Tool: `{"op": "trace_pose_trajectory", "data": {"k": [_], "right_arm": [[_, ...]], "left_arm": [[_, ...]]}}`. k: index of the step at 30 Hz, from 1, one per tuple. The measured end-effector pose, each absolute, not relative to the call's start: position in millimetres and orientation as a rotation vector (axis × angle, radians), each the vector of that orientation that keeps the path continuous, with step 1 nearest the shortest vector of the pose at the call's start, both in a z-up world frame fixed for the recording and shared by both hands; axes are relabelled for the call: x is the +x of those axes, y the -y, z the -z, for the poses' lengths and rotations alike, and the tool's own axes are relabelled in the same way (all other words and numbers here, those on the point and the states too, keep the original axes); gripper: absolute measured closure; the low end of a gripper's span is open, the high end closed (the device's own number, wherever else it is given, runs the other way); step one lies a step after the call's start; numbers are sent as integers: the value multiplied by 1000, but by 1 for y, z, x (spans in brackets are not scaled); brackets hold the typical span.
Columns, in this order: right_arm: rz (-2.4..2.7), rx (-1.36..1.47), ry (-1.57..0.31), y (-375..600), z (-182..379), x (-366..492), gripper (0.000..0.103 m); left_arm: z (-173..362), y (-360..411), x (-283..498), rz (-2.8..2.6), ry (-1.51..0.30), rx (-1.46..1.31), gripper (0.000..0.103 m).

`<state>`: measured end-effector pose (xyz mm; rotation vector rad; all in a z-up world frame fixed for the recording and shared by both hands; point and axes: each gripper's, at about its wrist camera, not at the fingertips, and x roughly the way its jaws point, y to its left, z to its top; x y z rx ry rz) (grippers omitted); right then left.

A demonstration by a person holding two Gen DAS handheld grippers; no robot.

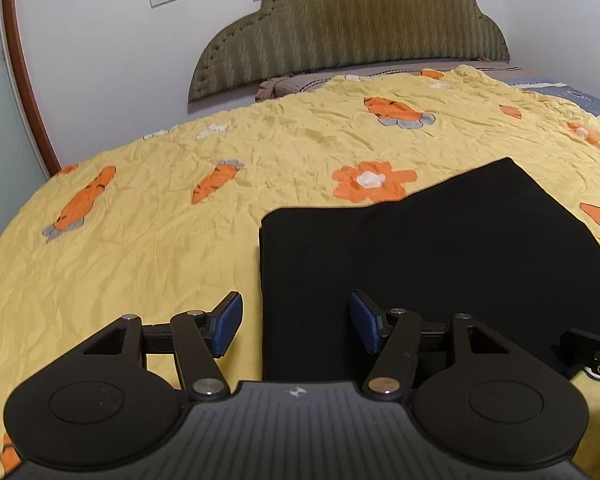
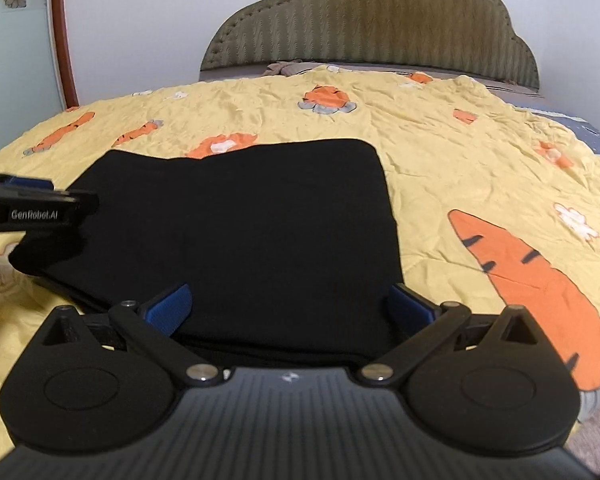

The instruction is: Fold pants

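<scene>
Pants point(image 1: 440, 272), black, lie folded into a compact, roughly rectangular stack on the yellow carrot-print bedspread point(image 1: 180, 208) of the bed, toward its near edge, with the upholstered headboard point(image 1: 352, 28) well beyond. Judged from the smooth surface and rounded edges, the fabric is soft, light and limp; it should drape and slip layer over layer if lifted from one point, so hold is best taken at the near corners or along the near folded edge, pinching all layers together. No breakage risk is apparent. The left tool point(image 1: 296, 322) is spread wide and holds nothing; it straddles the left edge of the stack, its left pad over the bedspread and its right pad over the black cloth. The right tool point(image 2: 290, 306) is likewise spread wide and holds nothing, its two blue pads standing to either side of the near edge of the stack, the right pad close to the near right corner. In the right wrist view the layered near-left edge of the pants point(image 2: 240, 232) shows beneath the left tool's body, which enters from the left. Whether any pad touches the cloth cannot be told. The fold appears largely complete; any remaining step is a judgement only.
</scene>
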<state>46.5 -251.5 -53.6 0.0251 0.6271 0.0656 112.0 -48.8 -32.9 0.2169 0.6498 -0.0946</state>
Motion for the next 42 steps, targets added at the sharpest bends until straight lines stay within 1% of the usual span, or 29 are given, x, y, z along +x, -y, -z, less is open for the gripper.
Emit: {"op": "trace_pose_trajectory", "data": {"k": [4, 5, 7, 12, 17, 26, 42], "right_arm": [[-58, 26, -611, 248, 49, 30, 0], [-60, 26, -608, 246, 47, 25, 0], [-68, 28, -603, 243, 44, 16, 0], [-97, 33, -590, 235, 39, -1, 0], [-118, 16, -589, 226, 37, -15, 0], [-136, 4, -588, 219, 37, -34, 0], [-175, -9, -591, 209, 36, -43, 0]], "left_arm": [[31, 51, 95, 98, -662, 203, 43], [30, 51, 90, 99, -664, 199, 36], [29, 51, 81, 97, -660, 189, 26], [27, 55, 60, 85, -646, 207, 25], [25, 51, 50, 92, -670, 176, 25], [28, 46, 42, 67, -698, 153, 25], [34, 40, 37, 48, -715, 156, 25]]}}
